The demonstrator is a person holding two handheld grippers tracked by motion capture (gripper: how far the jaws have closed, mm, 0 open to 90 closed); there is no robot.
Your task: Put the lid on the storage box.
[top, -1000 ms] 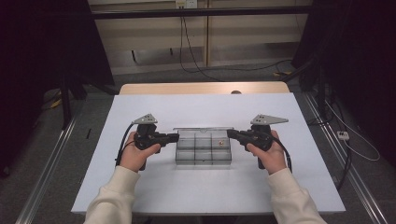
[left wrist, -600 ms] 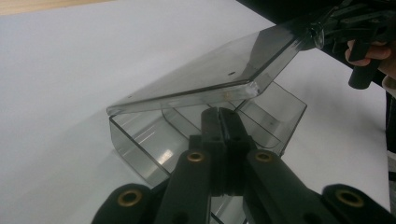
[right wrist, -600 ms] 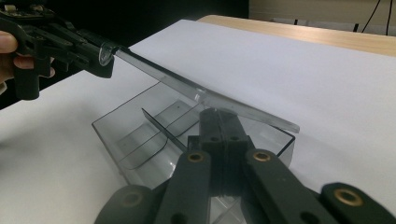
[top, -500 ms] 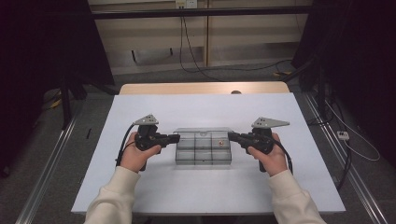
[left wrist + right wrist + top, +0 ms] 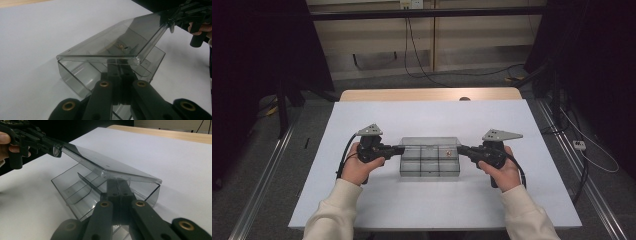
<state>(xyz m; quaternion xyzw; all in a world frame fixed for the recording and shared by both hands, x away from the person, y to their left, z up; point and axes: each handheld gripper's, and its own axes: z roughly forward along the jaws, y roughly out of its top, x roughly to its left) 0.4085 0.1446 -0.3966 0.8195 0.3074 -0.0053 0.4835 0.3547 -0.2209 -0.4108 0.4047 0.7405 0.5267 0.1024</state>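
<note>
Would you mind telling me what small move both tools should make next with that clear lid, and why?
Probably keep swinging the lid up and back together. The left tool and right tool are each shut on an end of it. In both gripper views it is tilted open over the divided box, with one long edge near the box rim, so it still covers the compartments.

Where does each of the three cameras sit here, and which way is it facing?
High view: above the person's side, looking forward and down on the white table; forearms, left gripper and right gripper meet at the clear box.
Left gripper view: rides the left gripper, looking along its shut jaws under the lifted lid; the other hand shows far off.
Right gripper view: rides the right gripper, looking back the opposite way.
Shared: both gripper views show the lid raised over the box.
</note>
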